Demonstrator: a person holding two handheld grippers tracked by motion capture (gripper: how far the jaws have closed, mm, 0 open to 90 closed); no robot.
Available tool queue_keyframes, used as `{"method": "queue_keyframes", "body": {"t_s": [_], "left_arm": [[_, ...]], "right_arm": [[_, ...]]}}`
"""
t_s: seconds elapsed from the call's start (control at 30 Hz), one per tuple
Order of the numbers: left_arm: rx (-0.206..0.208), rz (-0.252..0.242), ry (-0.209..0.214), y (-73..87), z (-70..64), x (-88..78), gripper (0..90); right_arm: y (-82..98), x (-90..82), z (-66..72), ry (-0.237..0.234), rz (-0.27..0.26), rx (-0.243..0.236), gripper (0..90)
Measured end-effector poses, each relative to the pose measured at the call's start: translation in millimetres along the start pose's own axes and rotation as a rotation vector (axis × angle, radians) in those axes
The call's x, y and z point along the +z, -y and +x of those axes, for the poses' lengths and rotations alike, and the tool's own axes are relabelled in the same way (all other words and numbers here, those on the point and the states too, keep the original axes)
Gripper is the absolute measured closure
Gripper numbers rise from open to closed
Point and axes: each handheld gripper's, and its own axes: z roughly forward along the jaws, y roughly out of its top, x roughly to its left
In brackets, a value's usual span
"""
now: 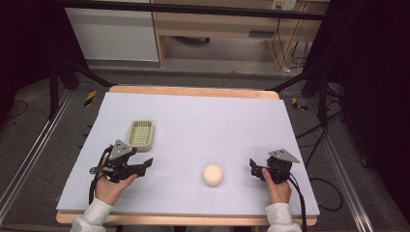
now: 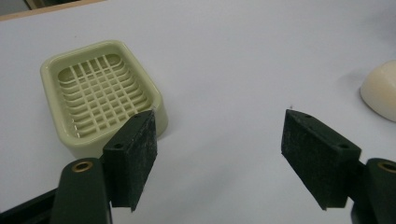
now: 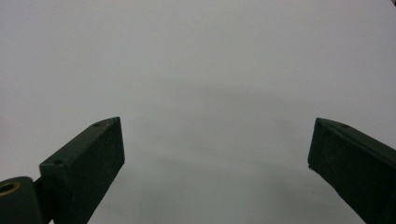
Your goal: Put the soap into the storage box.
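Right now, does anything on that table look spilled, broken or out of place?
Nothing spilled or broken. The one oddity: the soap lies bare on the table, well apart from its dish, which stands upright and holds nothing.

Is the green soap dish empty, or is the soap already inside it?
Empty: the soap dish shows only its bare grid, and the soap lies apart on the table.

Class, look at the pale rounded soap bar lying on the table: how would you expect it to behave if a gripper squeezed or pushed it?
The soap bar looks smooth and domed, so flat pads may slip off its curved sides. It seems solid, probably stiff rather than floppy. Lying low and flat, it would likely slide, not roll, when pushed.
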Motion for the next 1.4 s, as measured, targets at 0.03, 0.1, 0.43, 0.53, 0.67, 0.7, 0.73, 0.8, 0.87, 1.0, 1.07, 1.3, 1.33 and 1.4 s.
{"method": "queue_keyframes", "body": {"t_s": [0.03,0.1,0.43,0.53,0.67,0.7,0.73,0.8,0.87,1.0,1.07,1.3,1.33,1.4], "left_arm": [[0.004,0.001,0.002,-0.7,-0.8,0.2,26.3],[0.009,0.004,0.004,-1.7,-1.8,1.0,26.2],[0.039,0.014,0.024,-10.2,-11.7,7.2,25.1],[0.048,0.017,0.028,-12.3,-13.7,8.4,24.7],[0.063,0.018,0.041,-17.0,-20.1,12.5,24.4],[0.071,0.025,0.051,-18.8,-23.8,14.7,24.1],[0.078,0.024,0.053,-19.8,-25.1,15.6,24.0],[0.079,0.029,0.063,-21.7,-27.8,16.7,23.8],[0.084,0.029,0.067,-24.4,-30.5,18.0,23.6],[0.094,0.032,0.078,-27.9,-34.5,20.0,23.2],[0.1,0.036,0.09,-31.6,-39.9,23.1,22.9],[0.118,0.039,0.109,-37.2,-49.3,27.9,22.2],[0.122,0.04,0.115,-39.5,-52.0,29.1,22.1],[0.121,0.038,0.118,-40.3,-52.9,29.5,22.0]], "right_arm": [[0.0,-0.1,0.2,-0.001,0.002,0.007,4.1],[-0.2,0.5,0.0,-0.005,0.008,0.003,4.1],[-0.6,1.2,0.6,0.001,0.015,-0.003,4.1],[-0.5,1.1,0.5,0.001,0.014,-0.005,4.1],[-0.5,0.8,0.6,-0.001,0.014,0.003,4.1],[-0.4,0.7,0.7,0.001,0.011,0.004,4.1],[-0.4,0.7,0.6,0.001,0.011,0.003,4.1],[-0.5,0.8,0.5,-0.002,0.013,0.002,4.1],[-0.5,0.8,0.5,-0.002,0.014,0.007,4.1],[-0.5,0.8,0.6,-0.002,0.014,0.007,4.1],[-0.5,0.8,0.5,-0.003,0.014,0.007,4.1],[-0.5,0.7,0.5,-0.002,0.013,0.006,4.1],[-0.5,0.7,0.3,0.0,0.011,0.003,4.1],[-0.5,0.7,0.3,-0.001,0.011,0.004,4.1]]}}
